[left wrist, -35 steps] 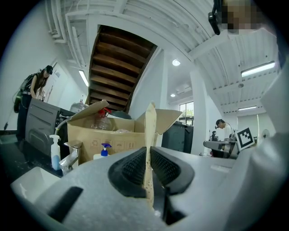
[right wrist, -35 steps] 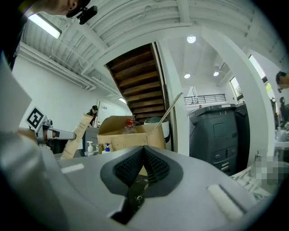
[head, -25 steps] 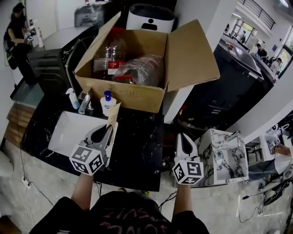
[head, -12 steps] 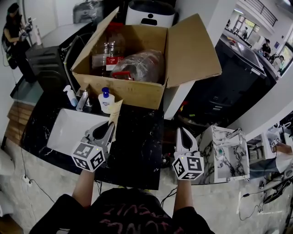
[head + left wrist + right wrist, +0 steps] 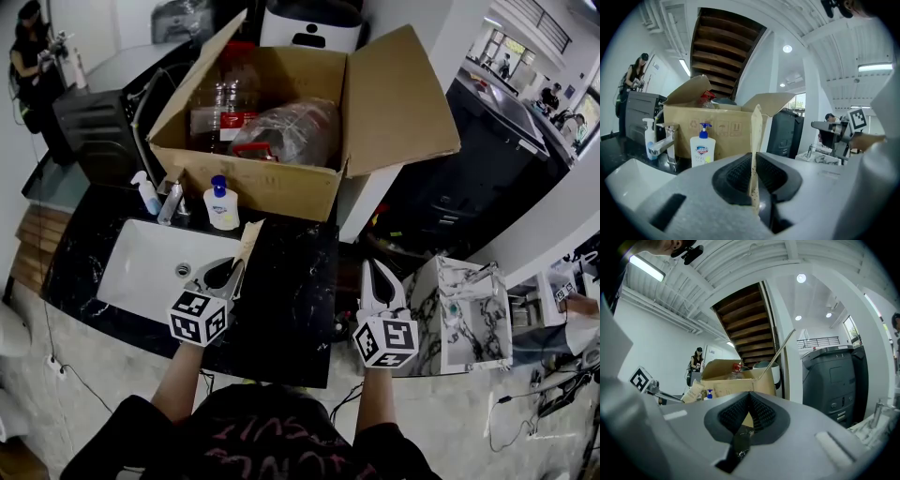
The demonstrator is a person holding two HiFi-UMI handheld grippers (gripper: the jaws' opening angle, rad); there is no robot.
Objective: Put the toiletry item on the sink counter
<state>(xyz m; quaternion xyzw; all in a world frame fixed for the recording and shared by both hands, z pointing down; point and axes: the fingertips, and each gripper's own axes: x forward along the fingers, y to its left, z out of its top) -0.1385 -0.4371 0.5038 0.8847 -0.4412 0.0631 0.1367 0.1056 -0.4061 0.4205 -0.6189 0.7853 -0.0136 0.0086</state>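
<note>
My left gripper (image 5: 235, 266) is shut on a thin tan paper packet (image 5: 248, 238), which stands upright from the jaws above the black marble counter (image 5: 291, 309), just right of the white sink basin (image 5: 141, 272). In the left gripper view the packet (image 5: 755, 140) is edge-on between the dark pads of that gripper (image 5: 754, 185). My right gripper (image 5: 373, 269) hovers over the counter's right edge, shut, with nothing in it. In the right gripper view its jaws (image 5: 749, 398) meet, and the packet (image 5: 693, 391) shows at far left.
An open cardboard box (image 5: 281, 187) of bottles stands at the back of the counter. In front of it are a white soap pump bottle (image 5: 221, 204), a faucet (image 5: 172, 202) and a pale spray bottle (image 5: 147, 194). A white marbled box (image 5: 473, 319) sits at the right, below counter level.
My left gripper has shifted a little to the right with the packet, from the sink's edge toward the counter. The right gripper has barely moved.
</note>
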